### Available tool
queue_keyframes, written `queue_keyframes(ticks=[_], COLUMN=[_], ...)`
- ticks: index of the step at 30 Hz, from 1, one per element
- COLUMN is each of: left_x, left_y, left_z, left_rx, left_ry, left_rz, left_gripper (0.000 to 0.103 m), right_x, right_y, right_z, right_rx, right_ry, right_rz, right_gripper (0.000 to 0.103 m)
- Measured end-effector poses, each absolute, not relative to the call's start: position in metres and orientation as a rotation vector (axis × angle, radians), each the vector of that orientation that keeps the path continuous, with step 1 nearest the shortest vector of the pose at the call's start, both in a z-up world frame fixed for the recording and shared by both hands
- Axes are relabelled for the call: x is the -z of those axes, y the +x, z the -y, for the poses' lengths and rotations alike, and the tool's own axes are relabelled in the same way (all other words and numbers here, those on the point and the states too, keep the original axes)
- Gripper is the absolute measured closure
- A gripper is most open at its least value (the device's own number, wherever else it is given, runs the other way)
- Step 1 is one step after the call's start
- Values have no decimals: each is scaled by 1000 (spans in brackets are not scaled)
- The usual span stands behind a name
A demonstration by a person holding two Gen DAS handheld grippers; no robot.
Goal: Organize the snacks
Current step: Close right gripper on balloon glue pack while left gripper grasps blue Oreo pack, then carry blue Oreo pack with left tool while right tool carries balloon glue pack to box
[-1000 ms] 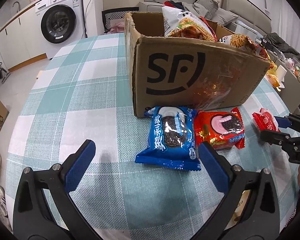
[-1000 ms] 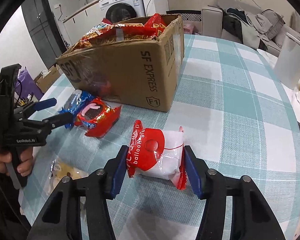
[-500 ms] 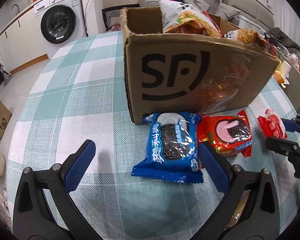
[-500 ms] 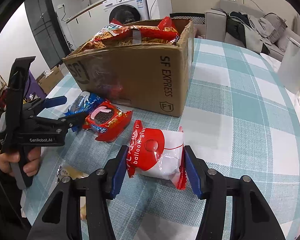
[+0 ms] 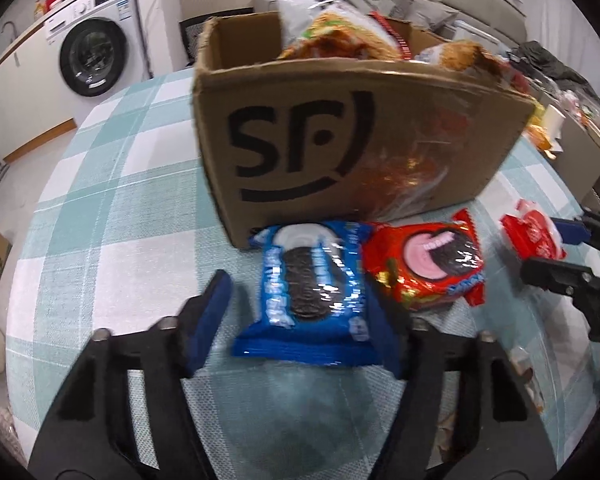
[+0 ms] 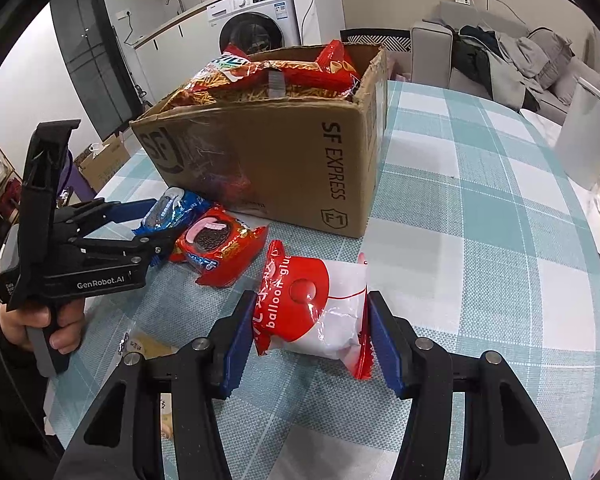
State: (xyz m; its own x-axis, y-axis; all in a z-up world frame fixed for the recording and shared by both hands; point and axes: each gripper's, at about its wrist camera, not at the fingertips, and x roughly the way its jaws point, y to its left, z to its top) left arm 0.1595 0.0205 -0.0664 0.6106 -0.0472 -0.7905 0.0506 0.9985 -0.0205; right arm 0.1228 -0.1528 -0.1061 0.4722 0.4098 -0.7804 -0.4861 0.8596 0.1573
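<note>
The checked surface [image 5: 112, 216] carried a cardboard box [image 5: 340, 140] full of snack bags. Just before it lay a blue biscuit pack [image 5: 312, 292], around which the left tongs [image 5: 300, 312] had just been closing, not visibly pressing. The right tongs [image 6: 310, 332] pinched a red-and-white packet [image 6: 312, 304].
</note>
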Motion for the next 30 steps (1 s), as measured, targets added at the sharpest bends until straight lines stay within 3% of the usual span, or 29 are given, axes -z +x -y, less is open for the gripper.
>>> queue_keyframes(ticks=[3, 30], left_x=[66, 13], left_y=[157, 106], left_z=[-18, -27], left_rx=[75, 133], left_ry=[28, -28], left_rz=[-904, -737], left_gripper=[60, 60], right_x=[106, 69], right_y=[122, 112], right_z=[153, 174], right_rx=[-552, -560], right_ry=[-89, 9], right_rz=[-928, -788], right_gripper=[47, 47])
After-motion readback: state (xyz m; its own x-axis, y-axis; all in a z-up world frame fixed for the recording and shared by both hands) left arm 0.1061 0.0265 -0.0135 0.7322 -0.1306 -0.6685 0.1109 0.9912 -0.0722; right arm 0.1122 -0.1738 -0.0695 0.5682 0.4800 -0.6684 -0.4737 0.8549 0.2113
